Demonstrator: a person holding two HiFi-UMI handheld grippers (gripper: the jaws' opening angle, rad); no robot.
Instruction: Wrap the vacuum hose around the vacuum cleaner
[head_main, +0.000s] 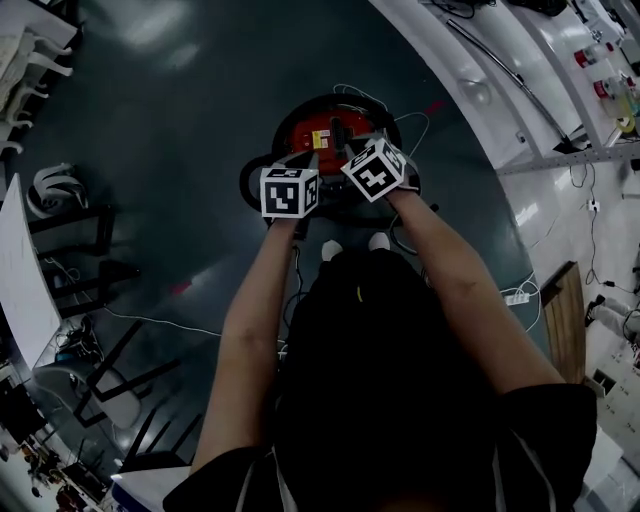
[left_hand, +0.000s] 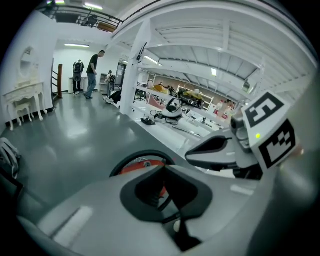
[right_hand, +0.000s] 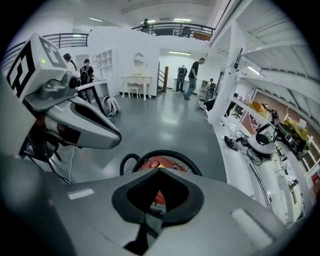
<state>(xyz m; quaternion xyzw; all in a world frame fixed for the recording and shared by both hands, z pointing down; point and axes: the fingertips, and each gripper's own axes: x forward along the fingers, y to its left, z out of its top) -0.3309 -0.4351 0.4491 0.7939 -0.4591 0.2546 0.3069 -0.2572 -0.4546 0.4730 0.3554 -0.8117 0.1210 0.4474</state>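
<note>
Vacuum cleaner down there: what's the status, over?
Left tool shut, empty; right tool shut, empty. Black hose looped round red vacuum cleaner. Nothing seen blocking, over.

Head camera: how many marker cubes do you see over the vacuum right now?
2. One black-and-white marker cube sits left, over the near edge of the red round vacuum cleaner; the other is just right of it, tilted. None appears hidden.
</note>
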